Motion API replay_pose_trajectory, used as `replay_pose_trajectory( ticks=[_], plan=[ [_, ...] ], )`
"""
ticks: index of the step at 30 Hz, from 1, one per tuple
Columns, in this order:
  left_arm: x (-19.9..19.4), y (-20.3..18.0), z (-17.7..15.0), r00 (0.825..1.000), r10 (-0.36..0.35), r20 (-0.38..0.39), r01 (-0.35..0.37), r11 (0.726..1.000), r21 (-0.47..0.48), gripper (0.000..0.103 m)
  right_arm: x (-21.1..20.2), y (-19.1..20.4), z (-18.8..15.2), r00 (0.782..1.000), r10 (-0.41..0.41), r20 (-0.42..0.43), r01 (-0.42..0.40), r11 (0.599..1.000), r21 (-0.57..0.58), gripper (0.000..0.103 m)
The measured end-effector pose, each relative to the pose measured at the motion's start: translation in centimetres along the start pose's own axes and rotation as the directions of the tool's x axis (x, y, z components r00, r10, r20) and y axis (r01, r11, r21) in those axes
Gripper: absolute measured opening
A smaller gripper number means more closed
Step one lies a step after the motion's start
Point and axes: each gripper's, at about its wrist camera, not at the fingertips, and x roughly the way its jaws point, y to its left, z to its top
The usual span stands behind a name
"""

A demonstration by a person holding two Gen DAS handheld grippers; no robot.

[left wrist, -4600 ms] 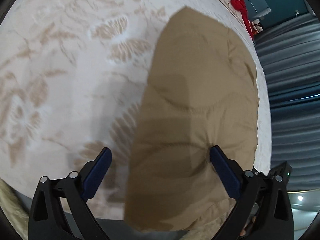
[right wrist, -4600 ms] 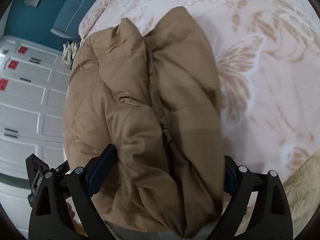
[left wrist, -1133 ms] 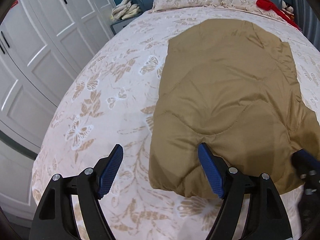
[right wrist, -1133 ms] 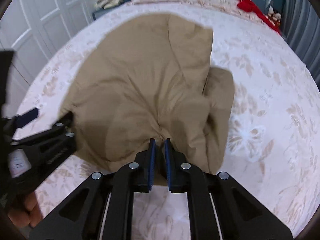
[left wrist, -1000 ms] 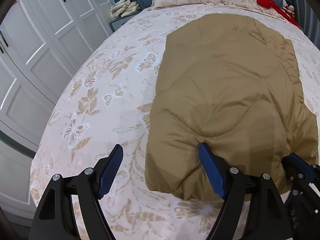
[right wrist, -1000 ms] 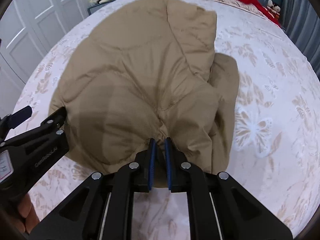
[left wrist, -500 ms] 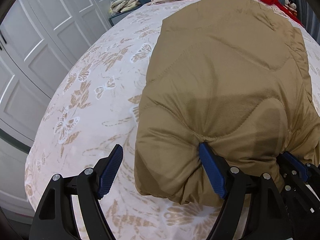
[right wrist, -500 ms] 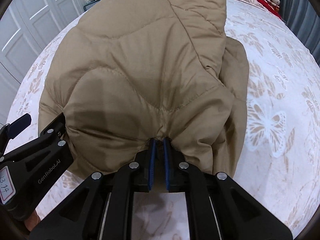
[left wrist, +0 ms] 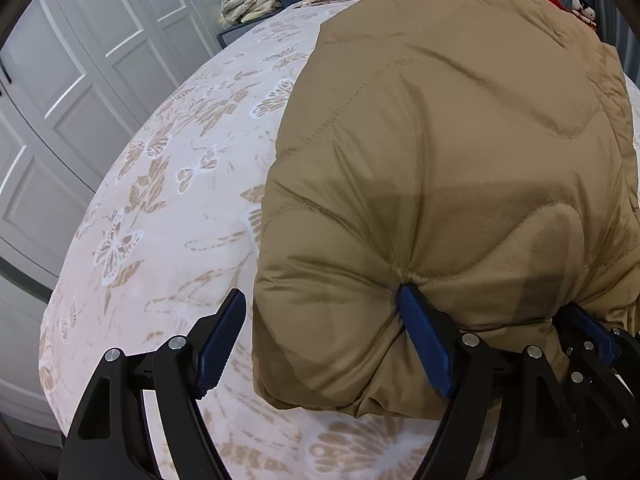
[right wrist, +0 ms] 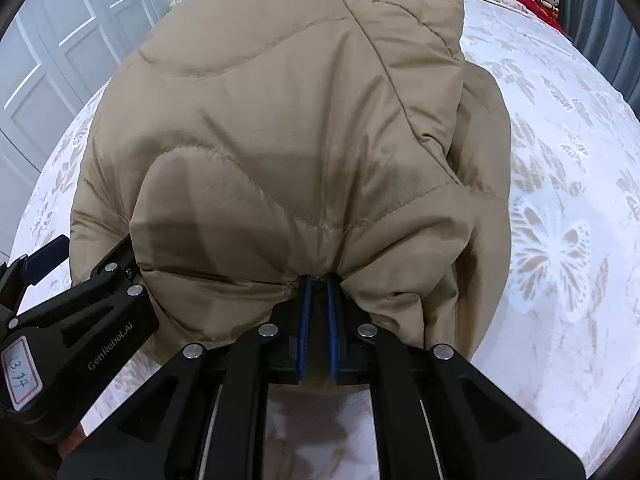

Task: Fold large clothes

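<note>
**Here, a tan jacket bunched at the foot of a bed**

Here, a padded tan jacket (right wrist: 288,128) lies on a butterfly-print bedspread (left wrist: 168,200), its near hem gathered toward both cameras. The right gripper (right wrist: 318,280) has its blue pads nearly together, pinching a fold of hem at 6 o'clock. The left gripper (left wrist: 320,304) stands wide: one pad (left wrist: 424,340) presses into the fabric at 5 o'clock, the other hangs over bare bedspread at 7 o'clock (gripping nothing). White wardrobe doors (left wrist: 80,80) stand at 10 o'clock.
</note>
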Motion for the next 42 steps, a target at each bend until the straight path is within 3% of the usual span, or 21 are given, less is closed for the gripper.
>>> replay_pose_trajectory(
  ticks=[5, 9, 10, 11, 13, 19, 28, 42],
  plan=[
    [-0.2, -0.2, 0.1, 1.0, 0.015, -0.001, -0.015, 1.0, 0.006, 0.079, 0.5, -0.1, 0.2, 1.0, 0.001, -0.006, -0.001, 1.0, -0.016, 0.006],
    [-2.0, 0.9, -0.1, 1.0, -0.024, -0.017, 0.024, 1.0, -0.007, 0.078, -1.9, -0.4, -0.1, 1.0, 0.024, 0.002, -0.024, 1.0, -0.002, 0.01],
    [-2.8, 1.5, -0.3, 0.999, -0.037, -0.016, 0.037, 0.999, -0.017, 0.077, -3.8, -0.6, -0.6, 0.999, 0.033, 0.022, -0.033, 0.999, 0.017, 0.023],
    [-3.8, 2.0, -0.8, 0.999, -0.042, -0.009, 0.041, 0.999, -0.029, 0.077, -5.1, -0.7, -1.1, 0.998, 0.036, 0.045, -0.037, 0.999, 0.026, 0.043],
    [-6.4, 3.1, -2.2, 0.999, -0.024, 0.025, 0.025, 0.999, -0.045, 0.077, -9.0, -0.3, -3.0, 0.993, 0.031, 0.11, -0.032, 0.999, 0.012, 0.059],
    [-13.1, 4.9, -7.4, 0.995, -0.005, 0.101, 0.011, 0.998, -0.059, 0.086, -15.8, 1.2, -9.5, 0.98, -0.033, 0.198, 0.039, 0.999, -0.023, 0.076],
    [-18.3, 4.8, -13.8, 0.988, -0.011, 0.152, 0.021, 0.998, -0.059, 0.089, -20.8, 1.4, -17.0, 0.962, -0.072, 0.263, 0.063, 0.997, 0.041, 0.086],
    [-20.4, 5.7, -18.7, 0.98, -0.023, 0.198, 0.038, 0.997, -0.071, 0.089, -22.6, 1.6, -21.9, 0.948, -0.095, 0.303, 0.079, 0.995, 0.066, 0.086]
  ],
)
